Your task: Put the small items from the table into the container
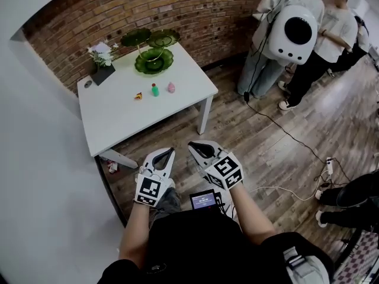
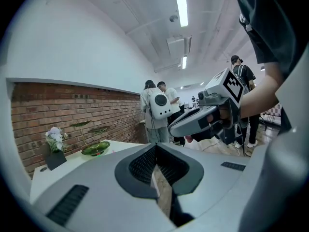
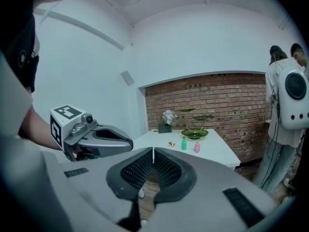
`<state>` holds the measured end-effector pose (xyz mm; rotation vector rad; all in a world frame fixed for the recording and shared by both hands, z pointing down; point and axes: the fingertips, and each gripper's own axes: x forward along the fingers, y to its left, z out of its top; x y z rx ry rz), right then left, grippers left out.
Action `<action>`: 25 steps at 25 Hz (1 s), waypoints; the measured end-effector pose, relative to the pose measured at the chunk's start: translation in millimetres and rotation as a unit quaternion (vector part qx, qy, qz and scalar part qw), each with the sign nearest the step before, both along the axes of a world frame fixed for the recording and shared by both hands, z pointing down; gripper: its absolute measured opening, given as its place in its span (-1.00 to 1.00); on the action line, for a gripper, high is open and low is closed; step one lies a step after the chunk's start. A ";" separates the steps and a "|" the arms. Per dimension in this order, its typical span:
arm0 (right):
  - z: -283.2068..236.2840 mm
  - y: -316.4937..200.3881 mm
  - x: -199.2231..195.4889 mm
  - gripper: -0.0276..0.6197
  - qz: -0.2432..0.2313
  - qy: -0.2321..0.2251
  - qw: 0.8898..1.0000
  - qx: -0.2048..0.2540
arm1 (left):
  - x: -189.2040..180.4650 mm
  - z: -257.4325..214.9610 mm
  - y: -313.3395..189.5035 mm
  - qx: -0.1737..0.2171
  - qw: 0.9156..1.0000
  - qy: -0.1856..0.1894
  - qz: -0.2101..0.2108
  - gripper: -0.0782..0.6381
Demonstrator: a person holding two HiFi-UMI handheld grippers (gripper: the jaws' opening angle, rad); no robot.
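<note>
**Both grippers closed and empty, short of the worktop**

From the head view the left gripper (image 1: 171, 151) and the right gripper (image 1: 192, 145) sit side by side over the wooden floor (image 1: 260, 141), just off the near edge of the white worktop (image 1: 112, 120). Each gripper view looks straight down its own fingers. Both pairs are pressed together at the tips with nothing between them.

The small items lie in a loose row well apart from the grippers, near the middle of the worktop: a yellowish piece (image 1: 138, 96), a green bottle (image 1: 154, 90) and a pink bottle (image 1: 171, 87). Behind them stands the green tiered dish (image 1: 154, 61), and a dark pot of pale flowers (image 1: 102, 61) sits in the far left corner, close to the brick wall (image 1: 177, 10).

The right gripper view shows the three items clearly, in front of the dish, with the left gripper at its left edge. The left gripper view catches the dish and the flowers, but the small items are too small there to tell apart. It shows instead the right gripper close by and the ceiling light strips (image 2: 182, 4), which no other view has.

Only the head view shows the cable (image 1: 278, 126) trailing across the floor and the small screen (image 1: 204, 200) at the wearer's waist. People (image 1: 337, 28) stand to the right of the worktop, one wearing a white backpack (image 1: 294, 32)
</note>
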<state>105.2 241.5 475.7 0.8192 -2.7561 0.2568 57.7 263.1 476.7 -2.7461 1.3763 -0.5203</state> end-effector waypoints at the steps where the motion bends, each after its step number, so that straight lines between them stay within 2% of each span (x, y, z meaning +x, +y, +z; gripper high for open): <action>1: 2.1 -6.4 -2.4 -0.86 0.004 0.002 1.000 -0.001 | -3.8 2.4 -6.4 -0.002 1.000 0.000 0.004 -0.75; 6: 8.2 -43.7 -16.2 -0.86 0.027 0.028 0.999 -0.005 | -27.0 10.4 -44.5 -0.012 1.000 -0.008 0.023 -0.75; 13: 6.4 -100.0 -35.1 -0.86 0.072 0.039 0.997 -0.015 | -68.7 10.3 -100.6 -0.017 0.999 -0.007 0.049 -0.75; 20: 15.9 -126.3 -63.9 -0.86 0.094 0.043 0.994 -0.033 | -95.8 22.2 -129.5 -0.030 0.996 -0.009 0.078 -0.75; 25: 28.1 -135.1 -68.3 -0.86 0.098 0.052 0.993 -0.050 | -100.6 31.1 -142.6 -0.042 0.995 -0.001 0.085 -0.75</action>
